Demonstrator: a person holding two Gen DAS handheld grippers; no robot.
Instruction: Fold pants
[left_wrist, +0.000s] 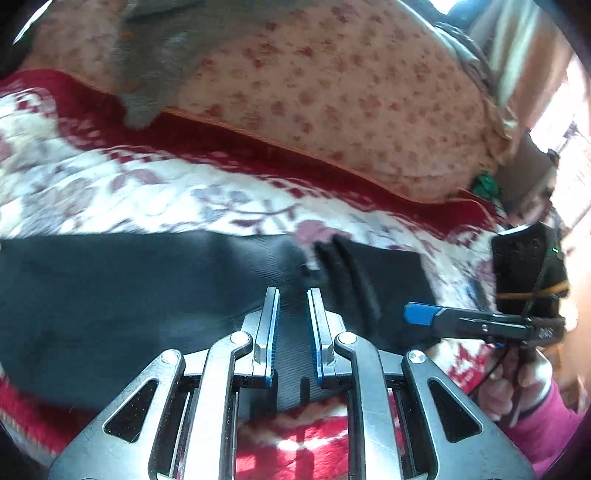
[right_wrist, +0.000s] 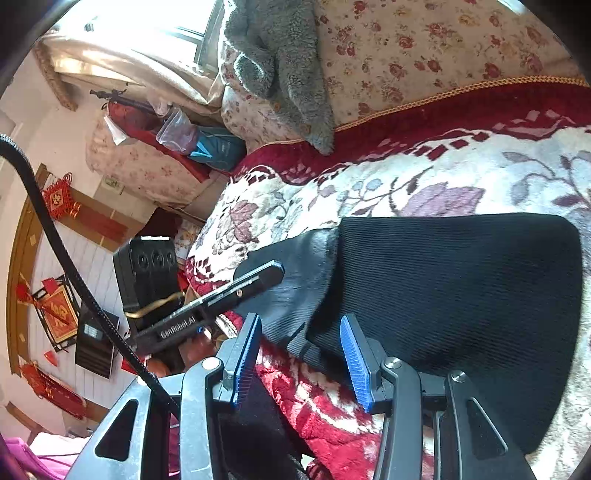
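- Two grippers: left gripper (left_wrist: 292, 295) parted narrowly over the fabric, gripping nothing; right gripper (right_wrist: 301, 325) spread wide, empty.
- Black pants (right_wrist: 443, 302) lie folded near the blanket's (right_wrist: 461, 177) front edge.

Two close wrist views look forward along gripper fingers, both sharing the black pants (left_wrist: 147, 288) (right_wrist: 443, 314) on the floral blanket (left_wrist: 129, 192) (right_wrist: 406, 177).

Blanket: I see a red-and-white floral blanket (right_wrist: 424, 177).
Pillow: floral pillow (left_wrist: 332, 99) behind it.
Grey fleece (right_wrist: 280, 62): draped on the pillow.
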